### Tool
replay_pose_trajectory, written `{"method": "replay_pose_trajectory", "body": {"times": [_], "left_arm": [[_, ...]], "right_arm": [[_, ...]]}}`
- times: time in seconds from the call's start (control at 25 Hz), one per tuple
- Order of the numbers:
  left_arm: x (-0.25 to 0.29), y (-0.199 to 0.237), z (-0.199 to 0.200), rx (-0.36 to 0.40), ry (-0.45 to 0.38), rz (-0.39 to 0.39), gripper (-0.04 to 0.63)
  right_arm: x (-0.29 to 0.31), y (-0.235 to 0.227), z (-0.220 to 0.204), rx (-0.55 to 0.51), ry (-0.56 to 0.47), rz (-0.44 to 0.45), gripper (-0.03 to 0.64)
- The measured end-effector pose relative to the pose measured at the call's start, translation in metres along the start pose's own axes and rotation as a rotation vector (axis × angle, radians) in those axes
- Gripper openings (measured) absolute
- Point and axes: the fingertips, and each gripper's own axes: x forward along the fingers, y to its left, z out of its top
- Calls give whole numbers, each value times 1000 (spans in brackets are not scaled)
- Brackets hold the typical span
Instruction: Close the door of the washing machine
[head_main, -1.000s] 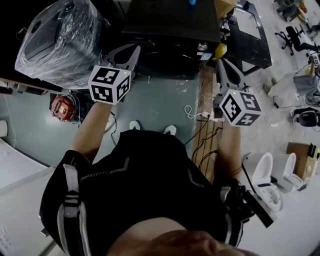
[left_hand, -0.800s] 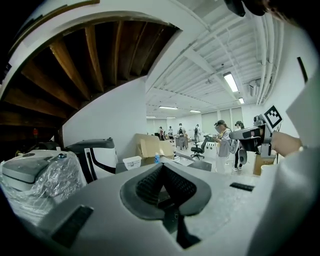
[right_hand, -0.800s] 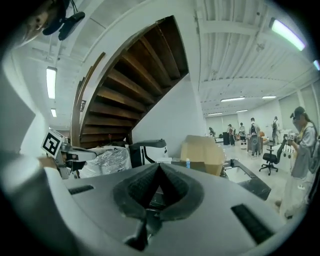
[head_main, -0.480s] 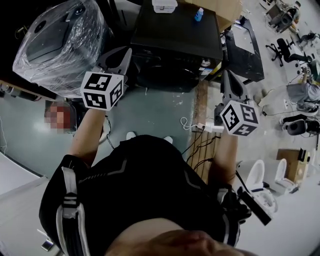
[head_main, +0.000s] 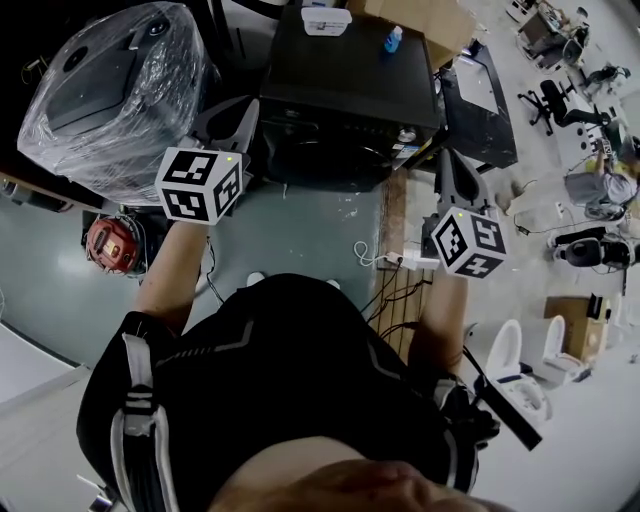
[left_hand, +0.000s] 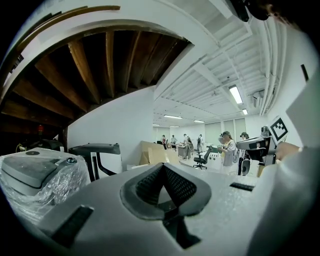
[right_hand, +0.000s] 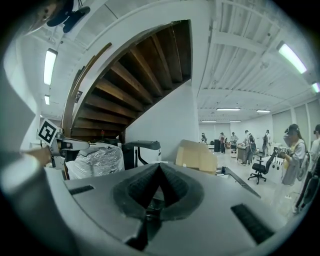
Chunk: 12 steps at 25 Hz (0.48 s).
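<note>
The floor (head_main: 300, 230) bears a washing machine (head_main: 350, 85) and white power strip (head_main: 412, 261).

A plastic-wrapped appliance (head_main: 110, 90) stands near a red object (head_main: 108, 245).

- A wrapped machine (head_main: 110, 90) is being kept left of the washing machine (head_main: 350, 90).
- A bottle (head_main: 393, 40) and a box (head_main: 326, 20) are being kept on it.
- A power strip (head_main: 405, 260) is being kept before it.

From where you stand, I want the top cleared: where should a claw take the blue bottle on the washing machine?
Probably by its body, level from the front: the blue bottle looks upright near the back edge of the washing machine, apart from the white box.
</note>
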Motion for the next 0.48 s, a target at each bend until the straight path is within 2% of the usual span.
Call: {"method": "replay_pose_trajectory", "body": {"times": [0.2, 0.48], "left_arm": [[6, -4, -4, 3, 11, -11, 3], [10, 1, -7, 38, 20, 28, 3]], "right_arm": [[0, -2, -2, 1, 8, -4, 3], [3, -6, -1, 19, -1, -13, 3]]}}
